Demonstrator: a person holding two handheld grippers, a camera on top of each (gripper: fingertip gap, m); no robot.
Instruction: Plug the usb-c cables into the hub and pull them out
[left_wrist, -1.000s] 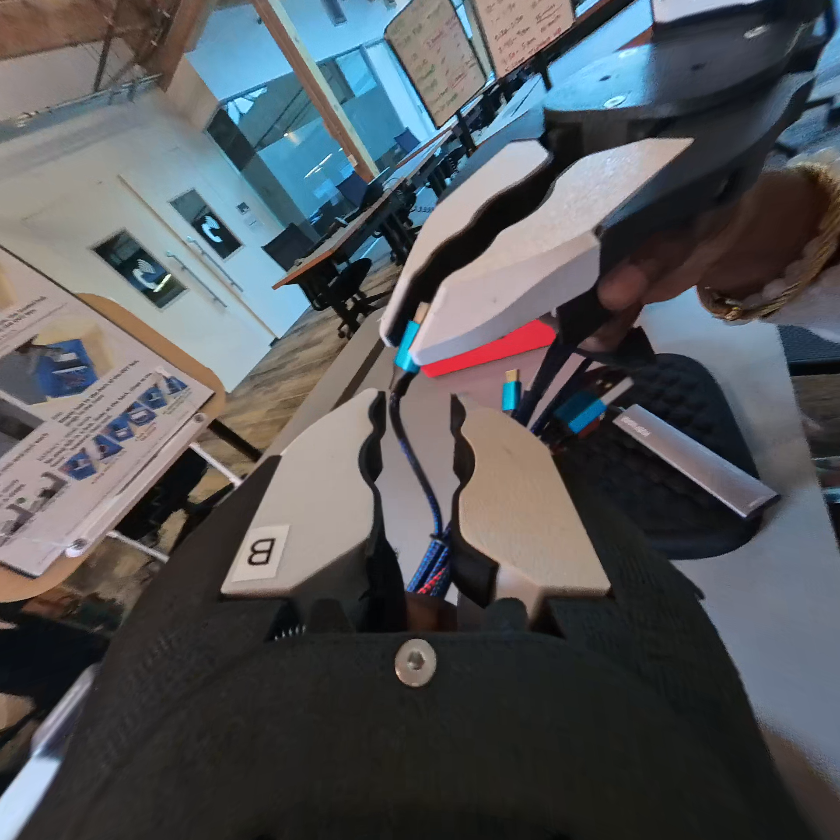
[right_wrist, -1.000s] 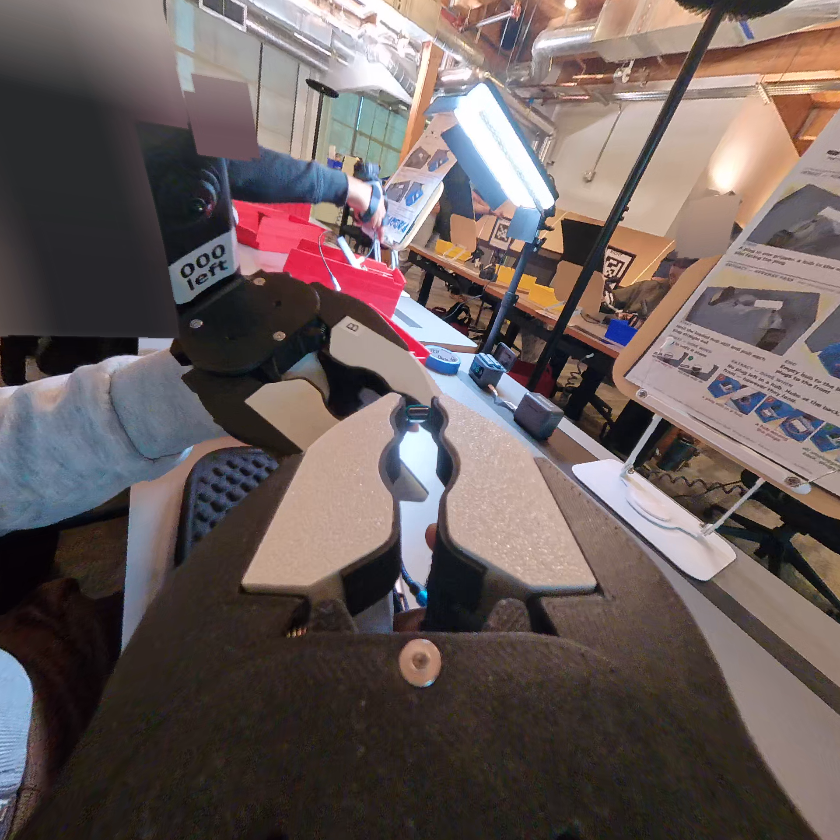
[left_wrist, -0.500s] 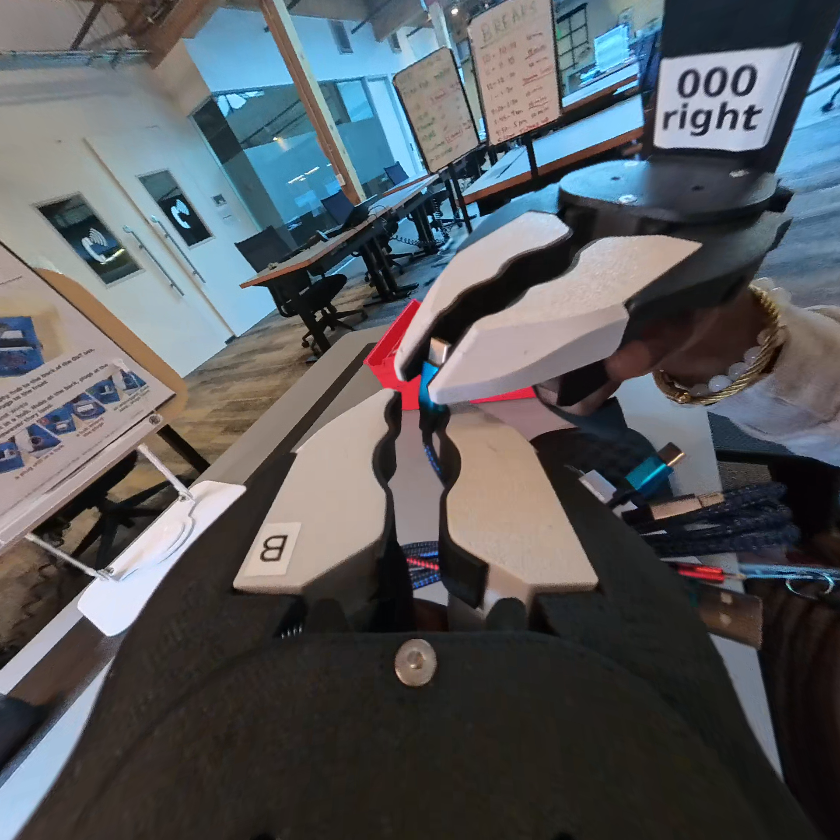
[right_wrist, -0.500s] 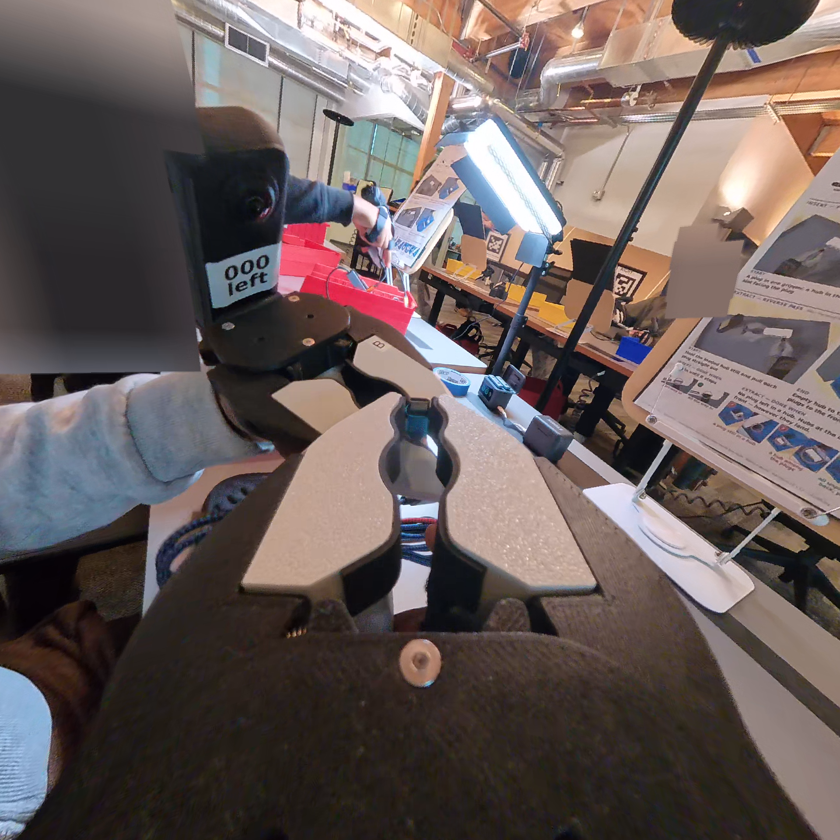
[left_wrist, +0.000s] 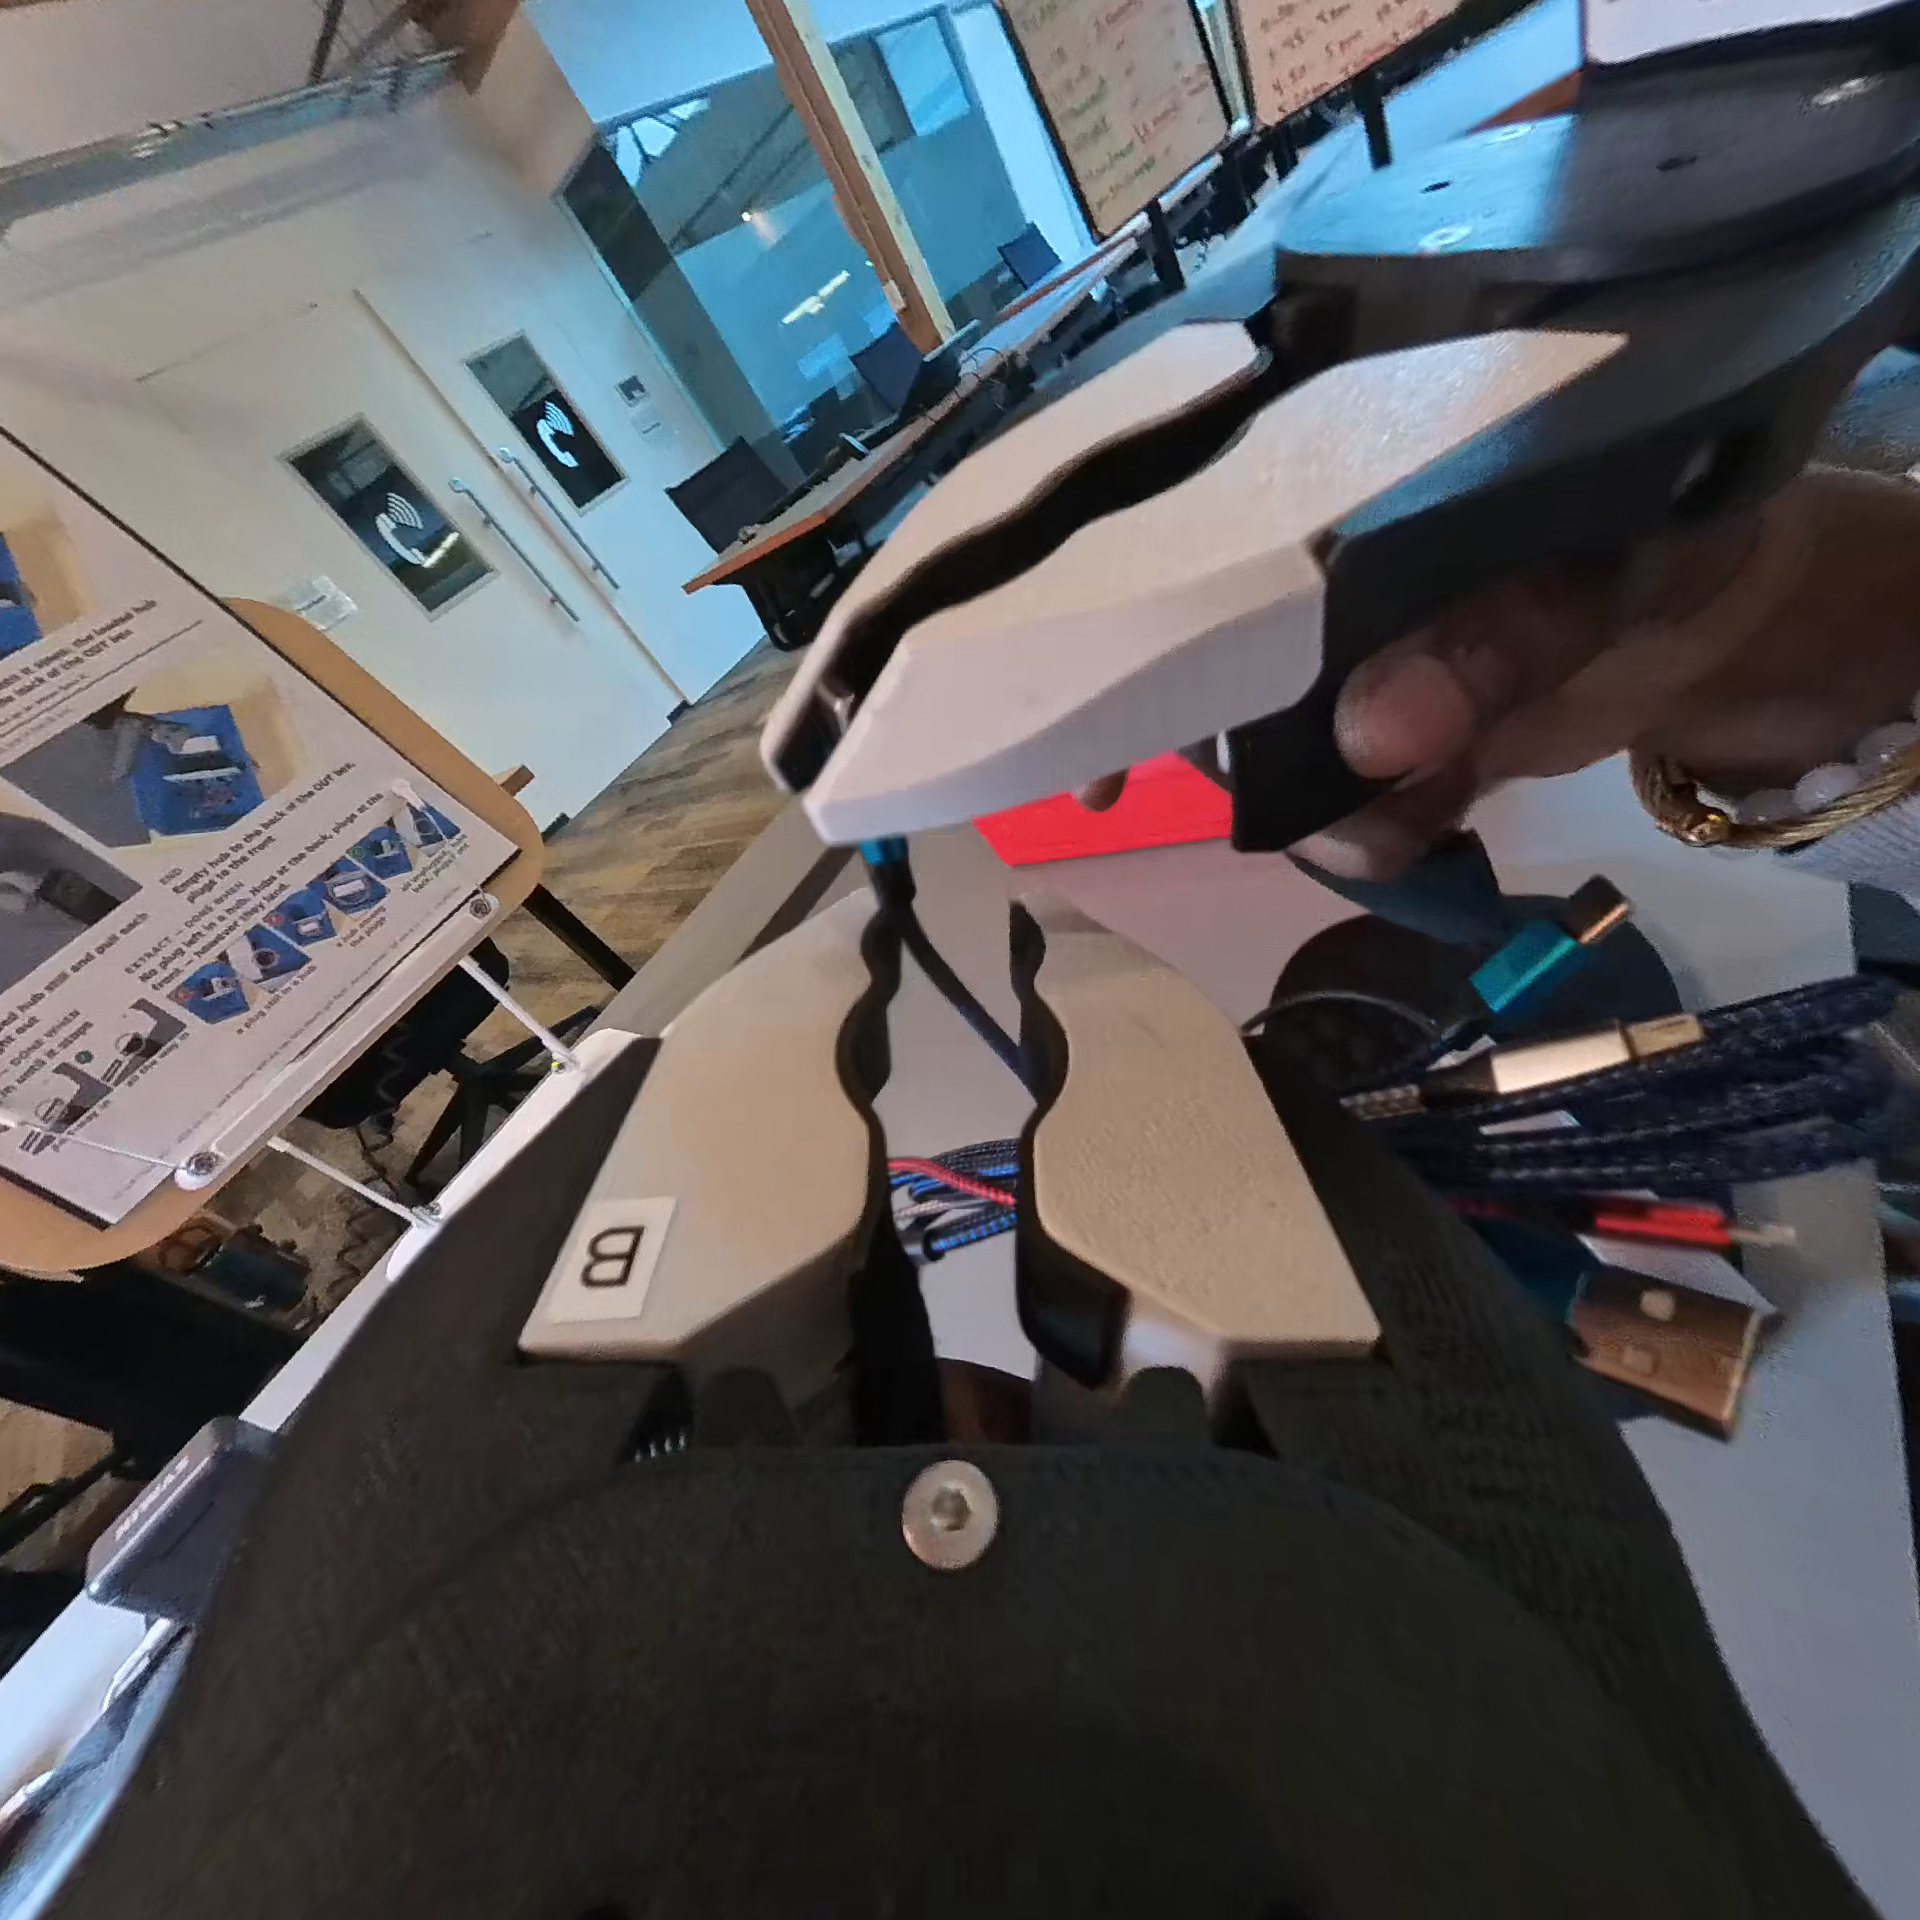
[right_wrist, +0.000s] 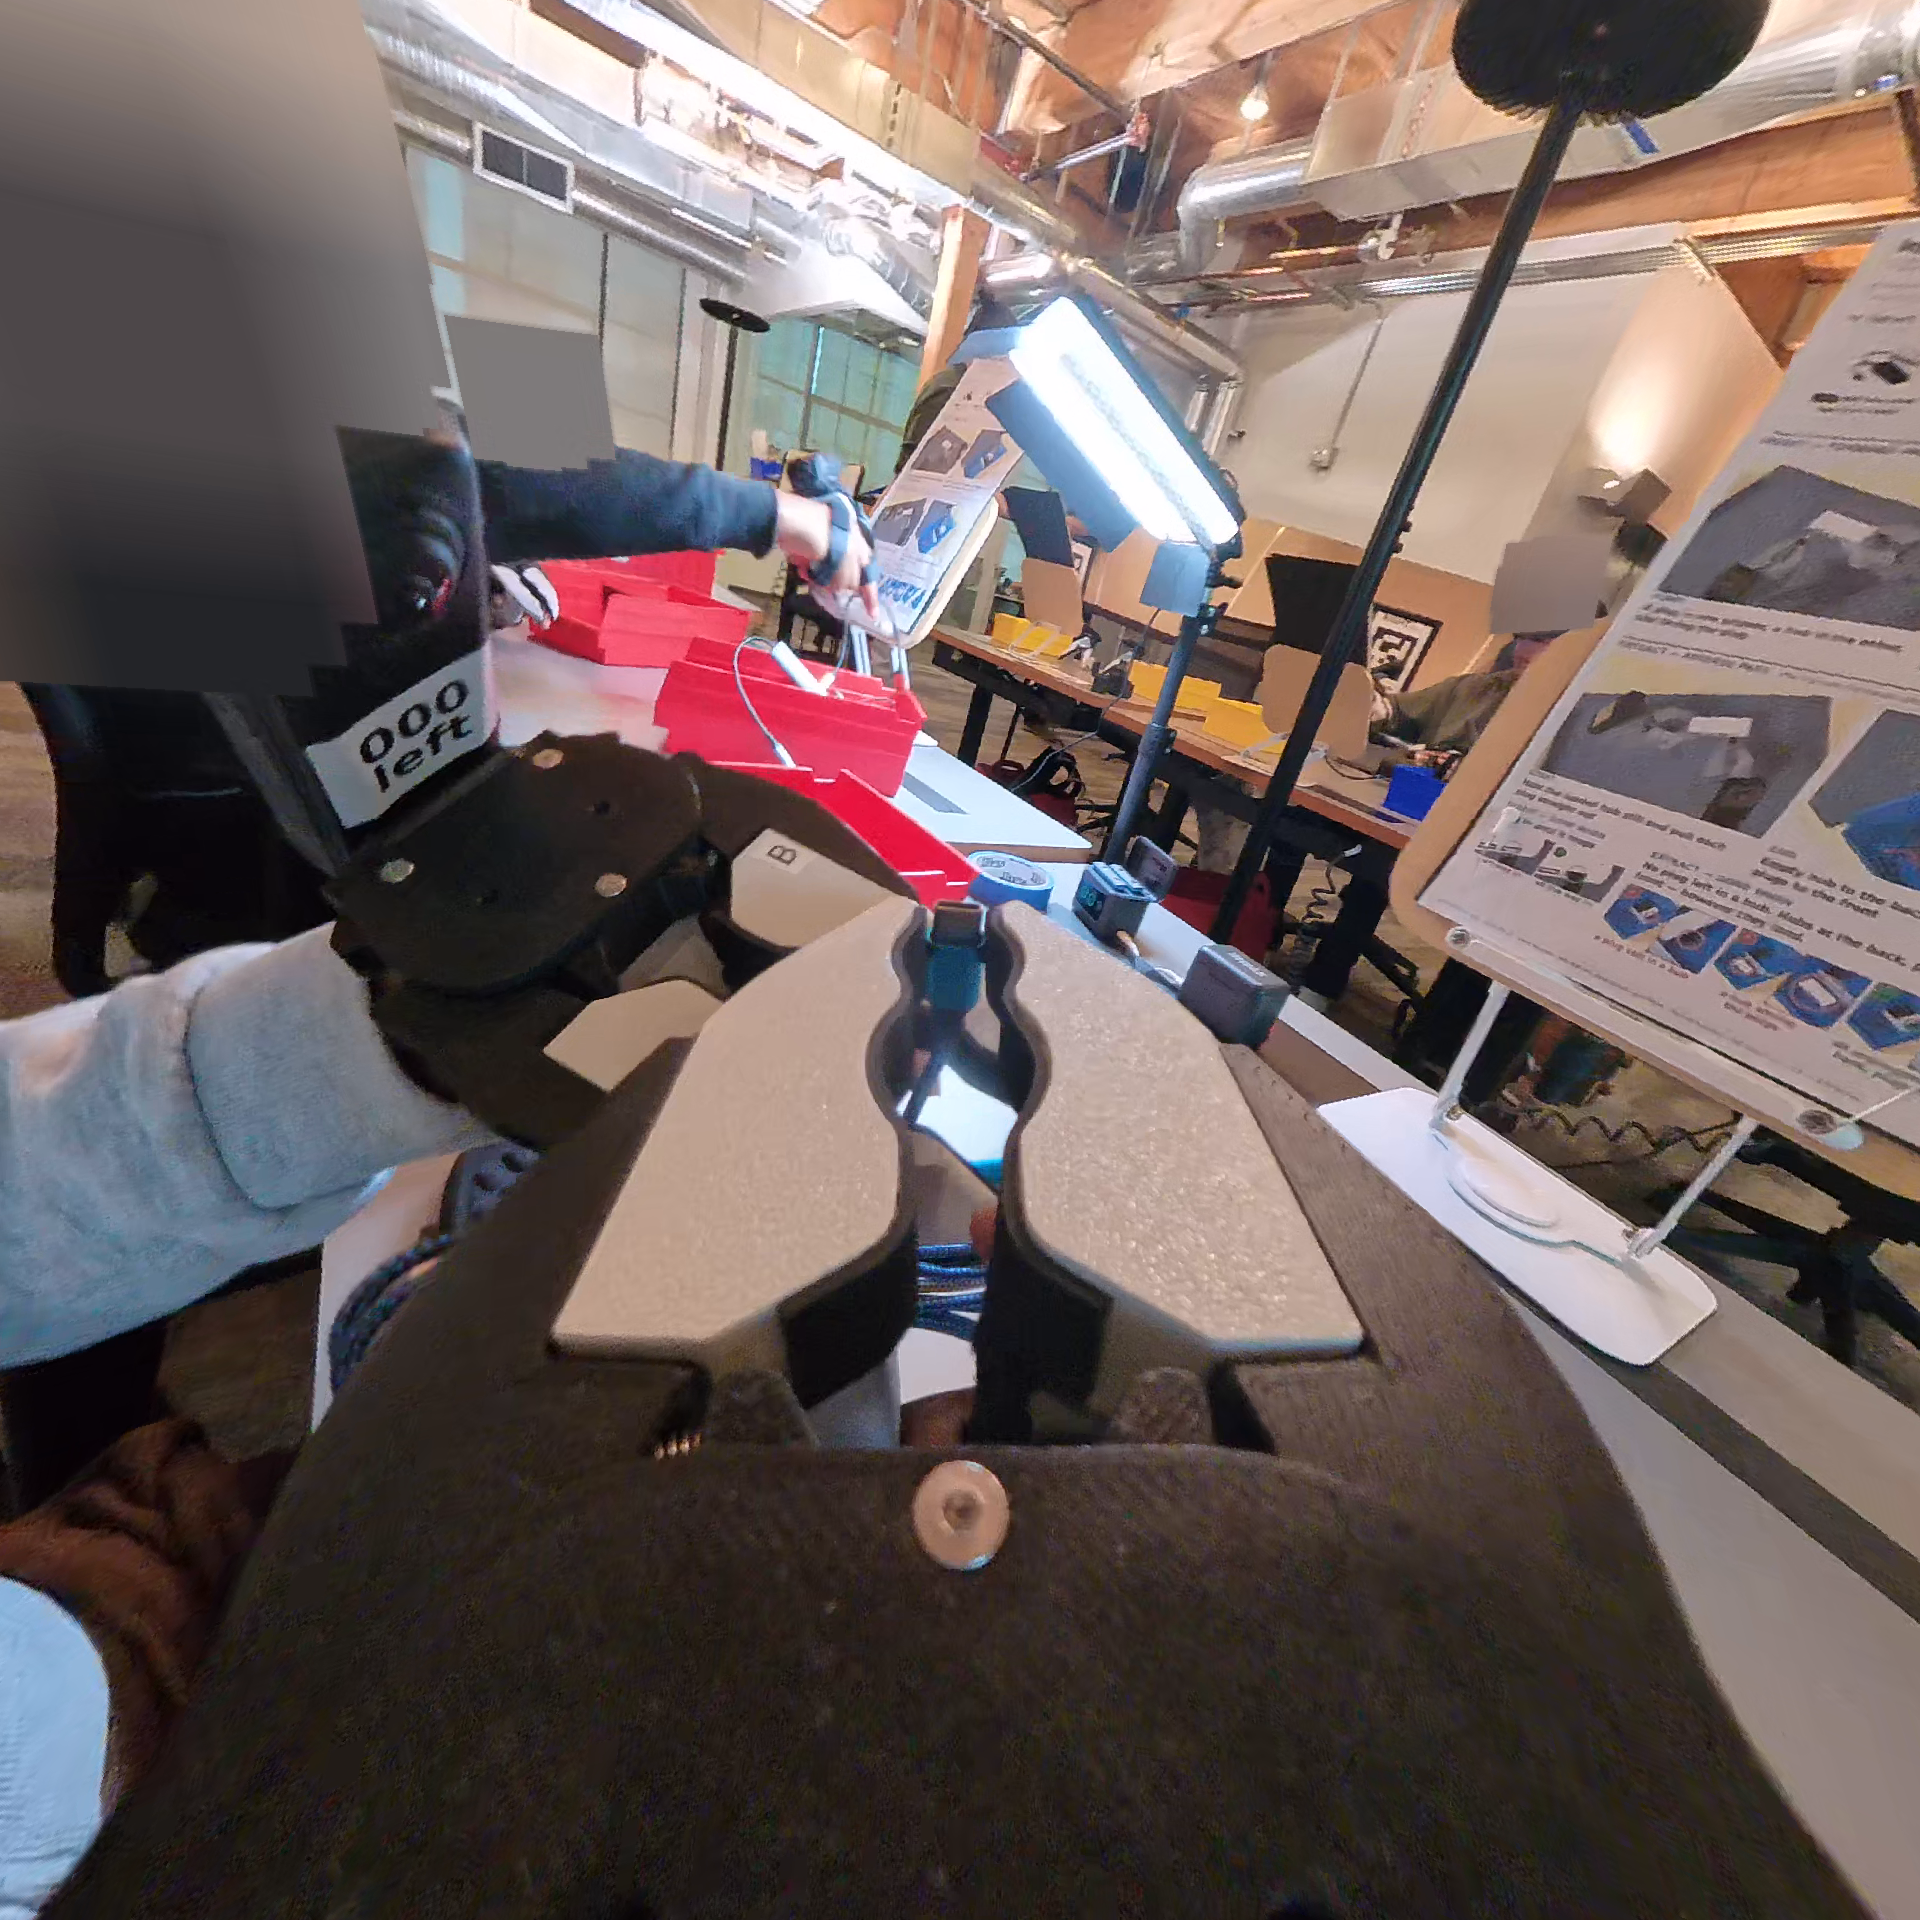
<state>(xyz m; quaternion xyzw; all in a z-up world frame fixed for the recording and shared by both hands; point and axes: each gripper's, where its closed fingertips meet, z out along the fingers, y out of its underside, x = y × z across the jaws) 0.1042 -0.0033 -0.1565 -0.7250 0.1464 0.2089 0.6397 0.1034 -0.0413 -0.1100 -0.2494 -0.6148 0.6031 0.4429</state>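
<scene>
- Red bins (right_wrist: 790, 717) along the tabletop's far left edge.
- Blue tape roll (right_wrist: 1013, 881) beside them.
- Instruction board (right_wrist: 1704, 748) at the right edge.
- Lit lamp panel (right_wrist: 1122, 436) beyond.

Two grippers: left (left_wrist: 945, 935) and right (right_wrist: 958, 920). One blue plug (right_wrist: 954, 977) sits between the right fingers. Loose plugs beside the left gripper: one blue (left_wrist: 1538, 961), one silver (left_wrist: 1558, 1065), one copper-coloured (left_wrist: 1662, 1351). Braided cables (left_wrist: 1714, 1112) form one bundle, number uncertain. Instruction boards: one in the left view (left_wrist: 218, 925), two in the right (right_wrist: 1714, 769), (right_wrist: 940, 509). One lamp (right_wrist: 1122, 436). One tape roll (right_wrist: 1010, 878). Several red bins (right_wrist: 790, 717).
</scene>
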